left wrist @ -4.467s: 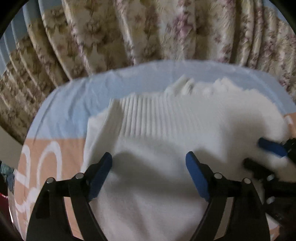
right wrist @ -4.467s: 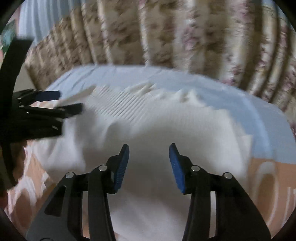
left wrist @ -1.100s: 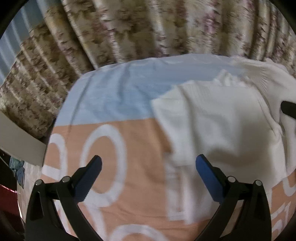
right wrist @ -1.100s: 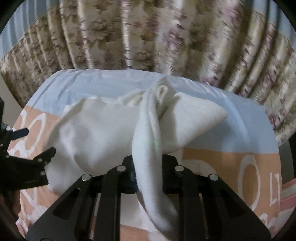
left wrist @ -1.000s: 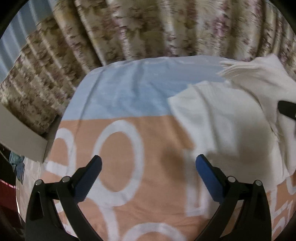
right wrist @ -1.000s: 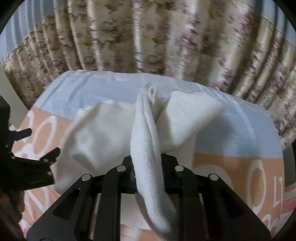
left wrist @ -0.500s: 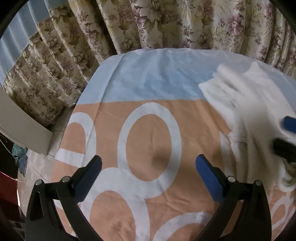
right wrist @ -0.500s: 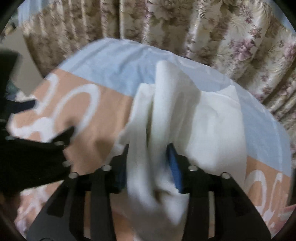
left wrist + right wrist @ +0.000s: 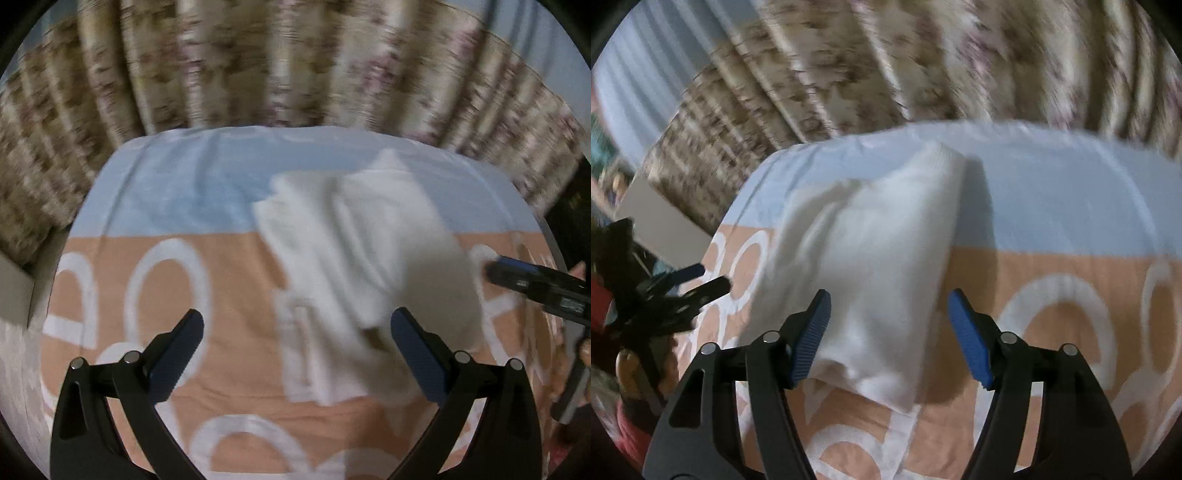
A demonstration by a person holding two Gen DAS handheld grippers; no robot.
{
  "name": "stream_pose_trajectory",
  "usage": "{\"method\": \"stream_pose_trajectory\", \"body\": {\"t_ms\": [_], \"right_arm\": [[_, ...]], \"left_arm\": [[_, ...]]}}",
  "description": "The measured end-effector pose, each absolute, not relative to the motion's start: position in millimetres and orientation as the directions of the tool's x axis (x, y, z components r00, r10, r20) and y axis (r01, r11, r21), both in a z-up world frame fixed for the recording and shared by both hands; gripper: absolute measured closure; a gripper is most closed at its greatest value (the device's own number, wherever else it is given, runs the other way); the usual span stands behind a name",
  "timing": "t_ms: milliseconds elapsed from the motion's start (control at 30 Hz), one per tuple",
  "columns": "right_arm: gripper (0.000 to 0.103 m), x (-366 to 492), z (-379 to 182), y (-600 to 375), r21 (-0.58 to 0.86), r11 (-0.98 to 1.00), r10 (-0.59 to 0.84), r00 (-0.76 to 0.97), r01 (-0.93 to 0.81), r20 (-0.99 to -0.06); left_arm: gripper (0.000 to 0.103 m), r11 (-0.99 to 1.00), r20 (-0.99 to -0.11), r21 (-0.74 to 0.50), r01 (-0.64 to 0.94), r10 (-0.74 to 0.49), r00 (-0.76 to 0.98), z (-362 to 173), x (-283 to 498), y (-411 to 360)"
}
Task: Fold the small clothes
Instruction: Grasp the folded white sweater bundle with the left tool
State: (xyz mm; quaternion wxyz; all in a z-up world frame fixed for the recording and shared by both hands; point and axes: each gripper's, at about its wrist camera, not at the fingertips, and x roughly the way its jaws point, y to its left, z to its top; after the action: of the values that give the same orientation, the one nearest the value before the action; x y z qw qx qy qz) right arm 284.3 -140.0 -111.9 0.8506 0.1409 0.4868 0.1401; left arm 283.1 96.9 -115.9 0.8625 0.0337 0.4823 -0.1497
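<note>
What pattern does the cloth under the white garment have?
The cloth is orange with white rings, with a plain light blue band at its far end; the left wrist view shows this best.

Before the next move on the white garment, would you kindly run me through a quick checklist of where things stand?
1. Right gripper let go of the garment: ok; its jaws are opening, the cloth lies between them and the pads do not press it.
2. Left gripper free: ok, open with nothing held.
3. Garment resting on the bedsheet: ok, lying in a folded bundle.
4. Fold tidy: not ok; layers look bunched and uneven in the left wrist view.
5. Garment clear of the bed edge: ok, sheet shows all round it.
6. Fine edge alignment: cannot tell, both views are blurred.
</note>
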Motion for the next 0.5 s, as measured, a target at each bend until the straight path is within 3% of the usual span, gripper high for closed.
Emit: {"method": "stream_pose_trajectory", "body": {"t_ms": [200,267,300,333,433,500], "right_arm": [[0.040,288,-136,-145,0.414,0.908,0.393,0.474,-0.066,-0.788],[0.041,284,-139,-146,0.425,0.902,0.406,0.466,-0.068,-0.786],[0.046,286,-142,-145,0.440,0.895,0.421,0.458,-0.069,-0.783],[0.051,287,-143,-145,0.450,0.890,0.431,0.452,-0.071,-0.781],[0.064,284,-152,-142,0.471,0.877,0.463,0.414,-0.089,-0.784],[0.073,284,-158,-137,0.484,0.870,0.480,0.386,-0.093,-0.788]], "left_arm": [[0.003,0.927,-0.862,-0.108,0.358,-0.267,0.430,-132,285,59],[0.021,0.923,-0.865,-0.120,0.365,-0.277,0.417,-136,288,56],[0.042,0.922,-0.874,-0.136,0.363,-0.284,0.394,-141,291,56],[0.055,0.923,-0.879,-0.147,0.355,-0.286,0.380,-145,293,57],[0.071,0.928,-0.888,-0.184,0.324,-0.298,0.349,-154,296,71],[0.075,0.923,-0.881,-0.222,0.314,-0.328,0.342,-155,296,84]]}}
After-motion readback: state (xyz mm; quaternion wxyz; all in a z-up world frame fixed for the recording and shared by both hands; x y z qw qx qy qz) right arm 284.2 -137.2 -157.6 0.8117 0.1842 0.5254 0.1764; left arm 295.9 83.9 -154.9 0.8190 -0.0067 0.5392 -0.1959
